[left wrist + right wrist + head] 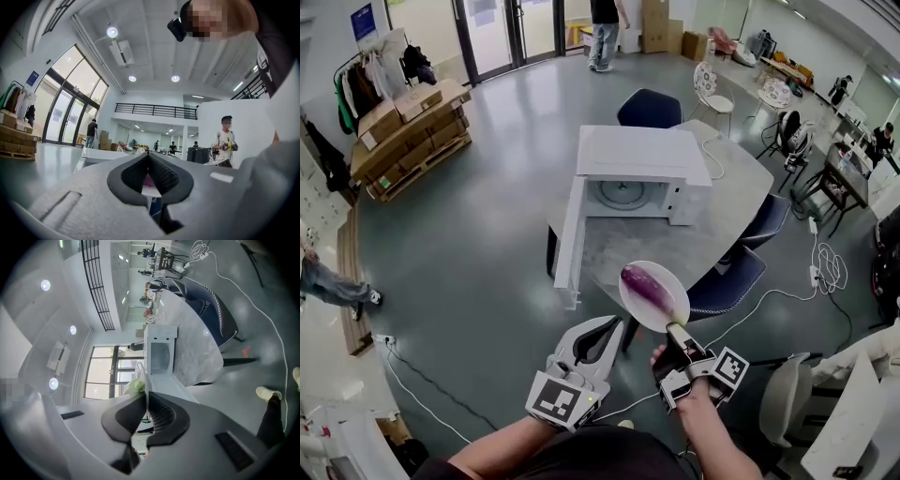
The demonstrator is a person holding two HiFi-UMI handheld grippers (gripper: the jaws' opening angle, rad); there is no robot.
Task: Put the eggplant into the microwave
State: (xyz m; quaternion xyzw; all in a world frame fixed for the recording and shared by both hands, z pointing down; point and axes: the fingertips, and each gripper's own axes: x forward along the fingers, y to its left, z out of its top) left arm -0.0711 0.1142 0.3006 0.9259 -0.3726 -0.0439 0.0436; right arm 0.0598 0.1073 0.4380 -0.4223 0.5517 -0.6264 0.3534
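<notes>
A purple eggplant (645, 283) lies on a white plate (666, 278), which I hold in the air in front of the grey table (675, 248). My right gripper (675, 330) is shut on the plate's near rim. The right gripper view shows the thin plate edge (142, 373) between the pads, with the eggplant's green cap (133, 387) beside it. On the table stands the white microwave (642, 155), its door (571, 239) swung open to the left and its cavity (626, 194) showing. My left gripper (616, 323) hangs left of the plate, shut and empty, tips (149, 155) together.
Dark blue chairs stand behind the table (649, 108) and at its right side (727, 281). White cables (830, 267) trail over the floor at the right. A pallet of cardboard boxes (412, 131) sits far left. A person (605, 33) stands by the glass doors.
</notes>
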